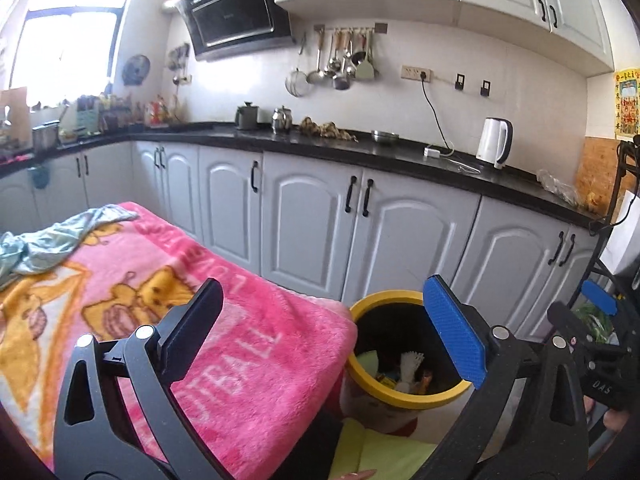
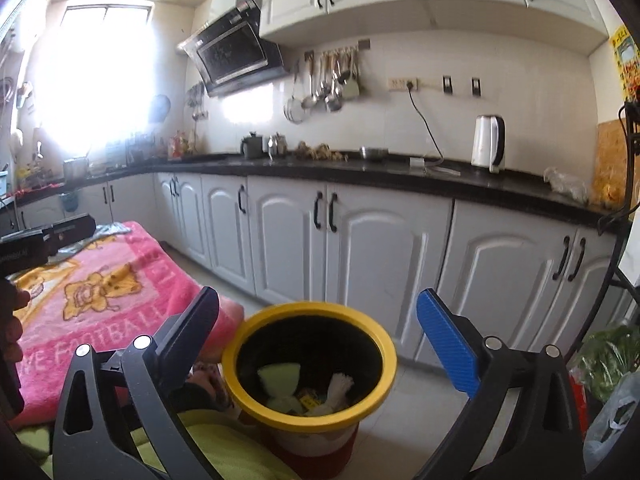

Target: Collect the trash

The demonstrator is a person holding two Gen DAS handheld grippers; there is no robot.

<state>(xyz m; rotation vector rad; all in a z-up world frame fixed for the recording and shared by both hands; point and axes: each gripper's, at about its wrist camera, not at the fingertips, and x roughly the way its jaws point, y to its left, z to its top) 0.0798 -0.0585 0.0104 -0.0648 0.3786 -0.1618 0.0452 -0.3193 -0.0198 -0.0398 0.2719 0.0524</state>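
A yellow-rimmed waste bin [image 2: 362, 410] stands on the floor beside the pink-covered table, seen also in the left wrist view as the bin [image 1: 374, 386]. Inside lie trash pieces: a pale green scrap [image 2: 280, 374], a white crumpled piece [image 2: 340, 386] and small yellow bits. My right gripper [image 2: 320, 332] hangs open just above the bin's mouth, nothing between its fingers. My left gripper [image 1: 324, 328] is open too, empty, over the table's corner and the bin's left side. The right gripper's blue pad shows at the far right of the left wrist view.
A pink cartoon blanket [image 1: 160, 300] covers the table, with a light green cloth [image 1: 44, 244] lying on it. White cabinets [image 2: 360, 248] under a black counter [image 2: 400, 178] run behind the bin. A kettle [image 2: 488, 142] stands on the counter. Bags with greens [image 2: 608, 364] sit on the floor at right.
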